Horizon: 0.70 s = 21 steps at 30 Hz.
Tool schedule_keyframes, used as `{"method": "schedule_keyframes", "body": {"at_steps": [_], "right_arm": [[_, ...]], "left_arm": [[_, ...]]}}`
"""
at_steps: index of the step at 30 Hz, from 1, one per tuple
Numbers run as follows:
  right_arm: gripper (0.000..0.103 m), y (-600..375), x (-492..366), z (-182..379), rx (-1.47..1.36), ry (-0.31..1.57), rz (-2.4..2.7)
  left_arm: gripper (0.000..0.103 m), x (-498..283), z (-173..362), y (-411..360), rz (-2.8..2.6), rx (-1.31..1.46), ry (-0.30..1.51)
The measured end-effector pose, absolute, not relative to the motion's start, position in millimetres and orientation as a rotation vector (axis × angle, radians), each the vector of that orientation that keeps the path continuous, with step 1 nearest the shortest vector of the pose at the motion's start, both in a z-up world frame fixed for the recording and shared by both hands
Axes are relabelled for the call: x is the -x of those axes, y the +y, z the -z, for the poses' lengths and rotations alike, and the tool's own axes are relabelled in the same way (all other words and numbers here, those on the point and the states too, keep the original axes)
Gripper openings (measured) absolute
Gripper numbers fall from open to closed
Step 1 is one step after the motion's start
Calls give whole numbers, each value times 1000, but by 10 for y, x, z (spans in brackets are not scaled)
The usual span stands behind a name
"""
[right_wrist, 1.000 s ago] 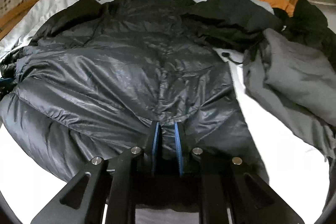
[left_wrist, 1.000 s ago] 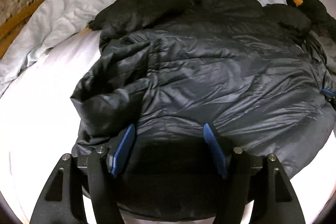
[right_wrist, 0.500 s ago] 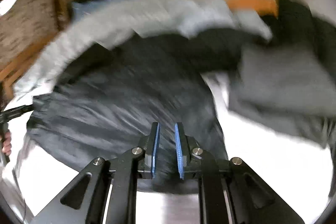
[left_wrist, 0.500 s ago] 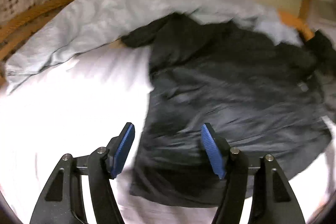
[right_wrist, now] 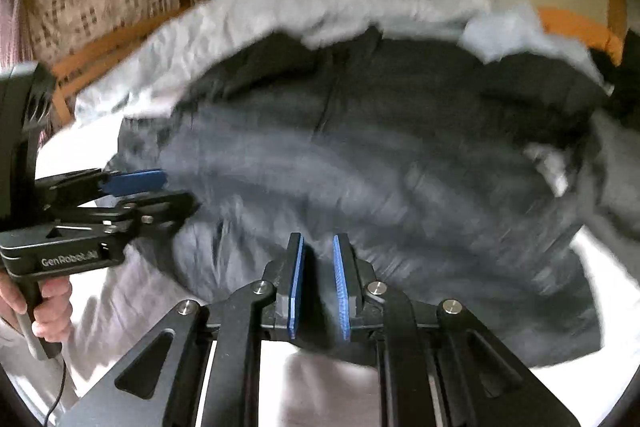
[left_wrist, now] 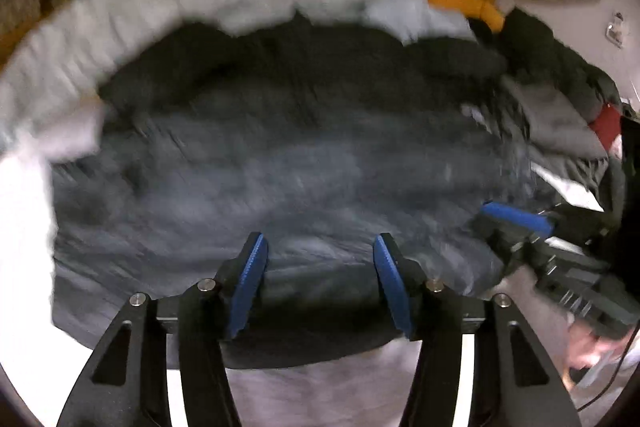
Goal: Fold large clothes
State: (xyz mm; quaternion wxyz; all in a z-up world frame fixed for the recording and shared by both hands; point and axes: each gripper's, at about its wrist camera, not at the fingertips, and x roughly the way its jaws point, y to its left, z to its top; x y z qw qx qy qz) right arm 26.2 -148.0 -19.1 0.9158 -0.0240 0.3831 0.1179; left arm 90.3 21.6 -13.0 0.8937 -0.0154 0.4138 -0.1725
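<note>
A large dark grey puffer jacket (left_wrist: 304, 163) lies spread on the white bed sheet (left_wrist: 20, 227); it also shows in the right wrist view (right_wrist: 380, 167). Both views are blurred by motion. My left gripper (left_wrist: 320, 247) is open, with its blue pads wide apart over the jacket's near hem and nothing between them. My right gripper (right_wrist: 319, 247) has its blue pads close together at the near hem; whether cloth is pinched between them is not clear. Each gripper appears from the side in the other's view: the right one (left_wrist: 516, 217) and the left one (right_wrist: 136, 183).
A light blue-grey duvet (left_wrist: 180, 7) is bunched along the far side of the bed. A pile of grey and black clothes (left_wrist: 560, 107) lies at the right. An orange wooden bed frame (right_wrist: 580, 27) runs behind. A hand (right_wrist: 44, 303) holds the left gripper's handle.
Both grippers have pulled back toward the near edge of the bed and swung toward each other. The left gripper stays open and the right pads stay close together. The jacket looks flatter.
</note>
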Motion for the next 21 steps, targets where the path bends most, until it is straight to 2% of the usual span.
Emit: {"method": "schedule_keyframes", "body": {"at_steps": [3, 8, 9, 11, 15, 18, 21], "right_arm": [[15, -1383, -231, 554, 100, 826, -206], [15, -1423, -265, 523, 83, 838, -212], [15, -1474, -283, 501, 71, 842, -198], [15, -1605, -320, 374, 37, 822, -172], [15, -1949, -518, -90, -66, 722, -231], [15, -1999, -685, -87, -6, 778, -246], [15, -2145, -819, 122, 31, 843, -162]], "left_arm": [[56, -922, 408, 110, 321, -33, 881], [56, -870, 379, 39, 306, -86, 853], [55, -873, 336, 75, 304, -72, 847], [46, -861, 128, 202, 313, -26, 778], [47, -803, -492, 322, 306, -98, 520], [47, -1072, -520, 445, 330, -82, 612], [49, -1219, -226, 563, 254, -178, 666]]}}
